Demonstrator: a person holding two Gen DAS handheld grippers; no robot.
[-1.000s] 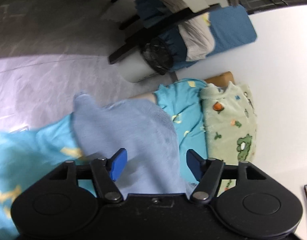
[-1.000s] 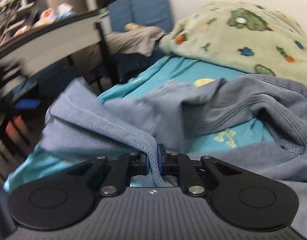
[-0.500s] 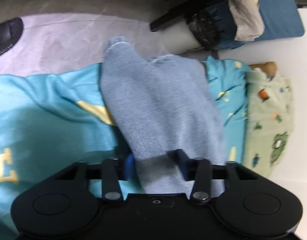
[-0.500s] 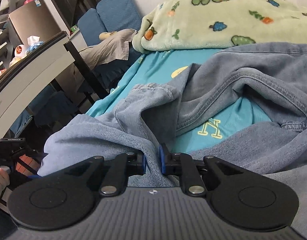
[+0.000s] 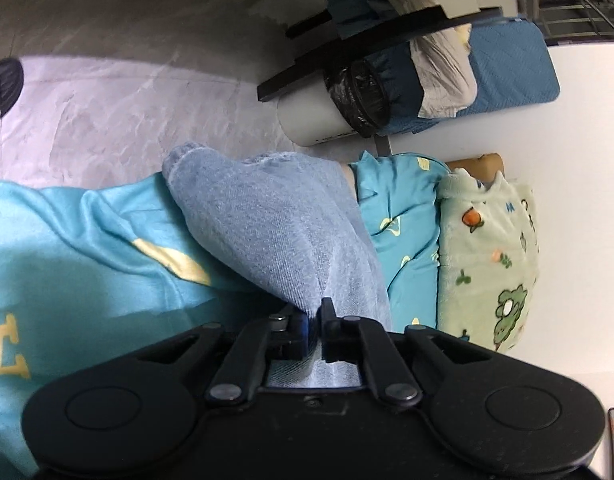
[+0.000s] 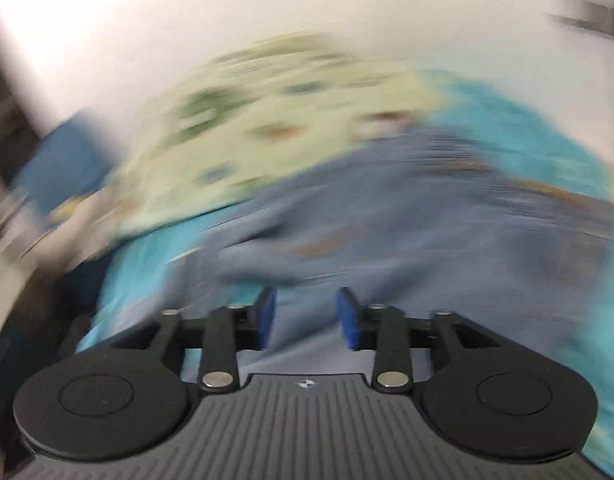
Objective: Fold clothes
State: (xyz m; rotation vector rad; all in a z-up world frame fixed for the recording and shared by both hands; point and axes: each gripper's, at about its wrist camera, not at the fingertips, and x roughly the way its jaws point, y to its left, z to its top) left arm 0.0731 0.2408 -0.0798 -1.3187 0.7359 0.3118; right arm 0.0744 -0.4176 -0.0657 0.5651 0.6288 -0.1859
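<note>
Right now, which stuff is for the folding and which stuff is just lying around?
For the folding:
- denim garment
- left gripper, shut on the denim
- right gripper, open above it

Just lying around:
- teal bedsheet
- green cartoon blanket
- white bin
- blue cushion

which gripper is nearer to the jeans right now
Left. The left gripper is shut on a fold of the jeans, so it touches them. The right gripper is open with denim ahead; blur hides any contact.
</note>
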